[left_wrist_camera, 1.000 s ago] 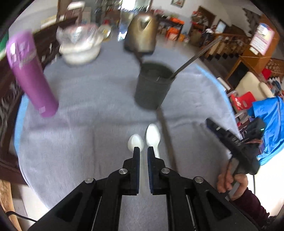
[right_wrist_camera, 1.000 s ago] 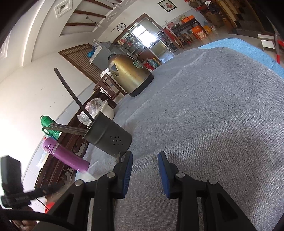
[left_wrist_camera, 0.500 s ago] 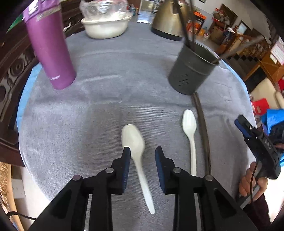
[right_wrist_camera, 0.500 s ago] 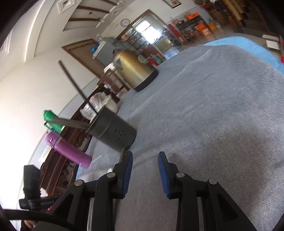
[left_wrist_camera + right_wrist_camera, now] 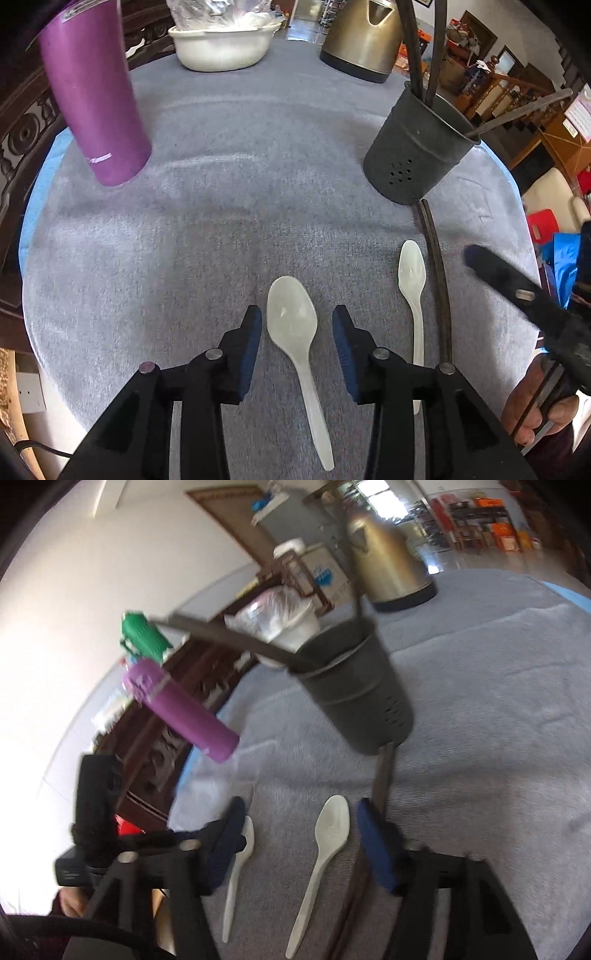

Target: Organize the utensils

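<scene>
White plastic spoon between spread left gripper fingers, on grey cloth

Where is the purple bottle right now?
In the left wrist view, the tall purple plastic bottle stands far left on the grey cloth, in front of the white bowl and across from the dark metal utensil cup.
</scene>
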